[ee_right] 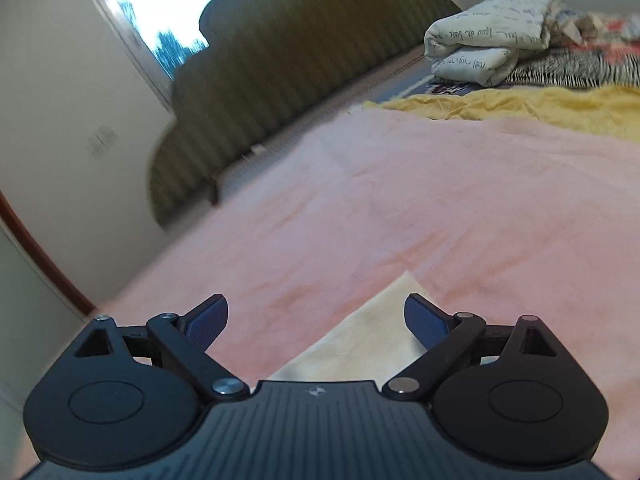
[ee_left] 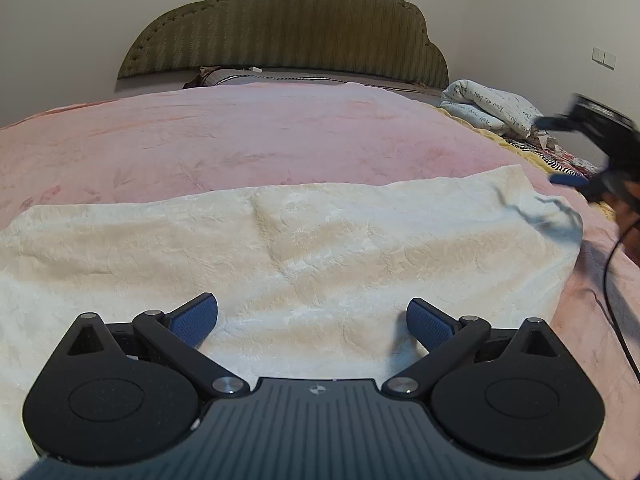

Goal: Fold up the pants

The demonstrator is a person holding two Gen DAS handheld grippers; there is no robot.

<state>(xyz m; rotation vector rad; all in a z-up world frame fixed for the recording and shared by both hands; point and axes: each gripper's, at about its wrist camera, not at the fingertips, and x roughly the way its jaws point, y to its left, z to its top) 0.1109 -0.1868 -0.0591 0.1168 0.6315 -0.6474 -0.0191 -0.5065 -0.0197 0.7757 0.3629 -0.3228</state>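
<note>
The cream pants [ee_left: 280, 248] lie across the pink bed [ee_left: 240, 136], long axis crosswise before the left tool [ee_left: 312, 320], jaws apart and empty just above them. The right tool [ee_right: 316, 320], also apart and empty, hovers over their right-hand corner.

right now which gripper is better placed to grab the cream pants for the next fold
Left. The left gripper hangs open right over the cream pants; the right gripper, also open, sits at their corner, mostly over the pink blanket.

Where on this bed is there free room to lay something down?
Free: the pink blanket between the cream pants and the headboard. Crowded: the right side, with the yellow sheet, the folded quilt and the patterned bedding.
</note>
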